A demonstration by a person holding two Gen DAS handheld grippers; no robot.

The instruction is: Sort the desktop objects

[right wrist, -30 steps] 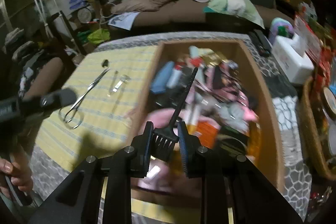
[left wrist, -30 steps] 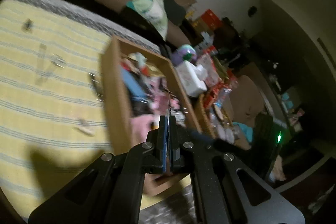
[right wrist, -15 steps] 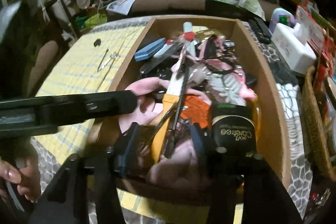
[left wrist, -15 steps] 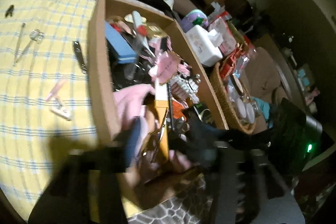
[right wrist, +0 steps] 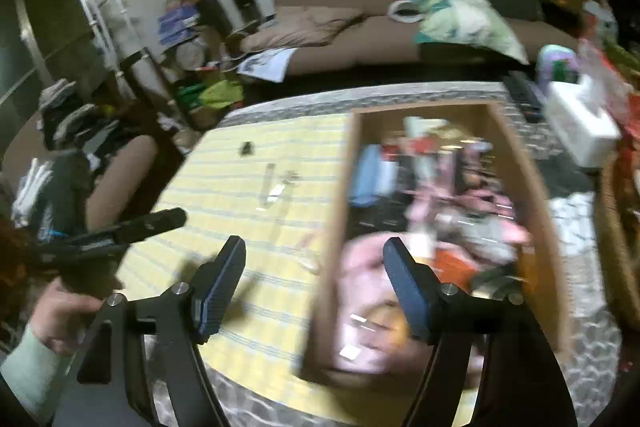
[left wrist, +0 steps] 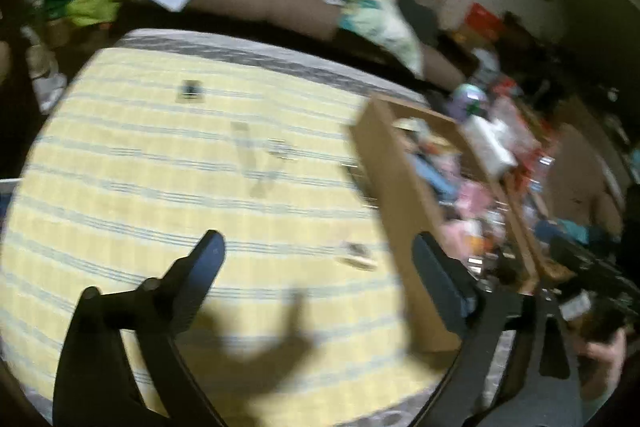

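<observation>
A cardboard box [right wrist: 338, 227] full of mixed small items stands on the yellow striped cloth [right wrist: 248, 195]; it also shows in the left wrist view [left wrist: 396, 195]. Loose small items lie on the cloth [left wrist: 100, 195]: a dark clip [left wrist: 191, 90], a thin metal tool [left wrist: 260, 167] and a small pale piece [left wrist: 358, 257]. My left gripper [left wrist: 318, 259] is open and empty above the cloth, left of the box. My right gripper [right wrist: 314, 265] is open and empty over the box's left wall. Both views are blurred.
A brown sofa [right wrist: 360, 11] with a patterned bag [right wrist: 460, 15] stands behind the table. A white tissue box [right wrist: 580, 123] and a wicker basket [right wrist: 618, 247] sit right of the box. A cluttered chair [right wrist: 92, 147] is at left.
Both grippers were shut a second ago, the right one on a black brush over the box. Both have opened and are empty. The left view has swung left over the cloth.
</observation>
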